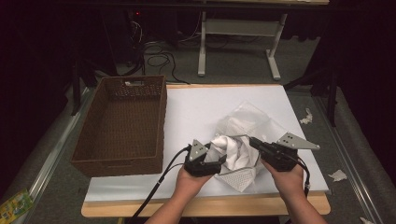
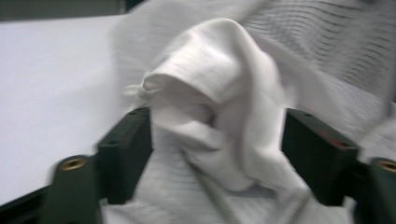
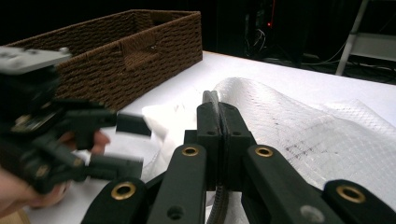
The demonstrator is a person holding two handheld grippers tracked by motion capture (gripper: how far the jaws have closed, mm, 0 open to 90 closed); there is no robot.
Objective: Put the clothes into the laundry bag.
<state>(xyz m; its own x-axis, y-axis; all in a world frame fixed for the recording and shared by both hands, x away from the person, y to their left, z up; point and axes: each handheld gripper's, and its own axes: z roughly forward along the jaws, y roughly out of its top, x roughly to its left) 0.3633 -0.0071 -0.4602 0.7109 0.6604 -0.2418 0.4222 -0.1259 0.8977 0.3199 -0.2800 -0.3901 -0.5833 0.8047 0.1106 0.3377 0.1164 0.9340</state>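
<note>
My left gripper (image 1: 223,161) fingers spread around white cloth (image 1: 233,148), no pinch; right gripper (image 1: 253,141) fingers clamped on mesh bag (image 1: 254,122) near counter (image 1: 196,107) front edge.

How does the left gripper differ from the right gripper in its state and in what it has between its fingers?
The left gripper has its fingers spread apart around a crumpled white cloth; the right gripper has its fingers pressed together. The left fingers do not press the cloth, while the right fingers pinch the edge of a translucent white mesh bag. Both are black and hand-held.
</note>
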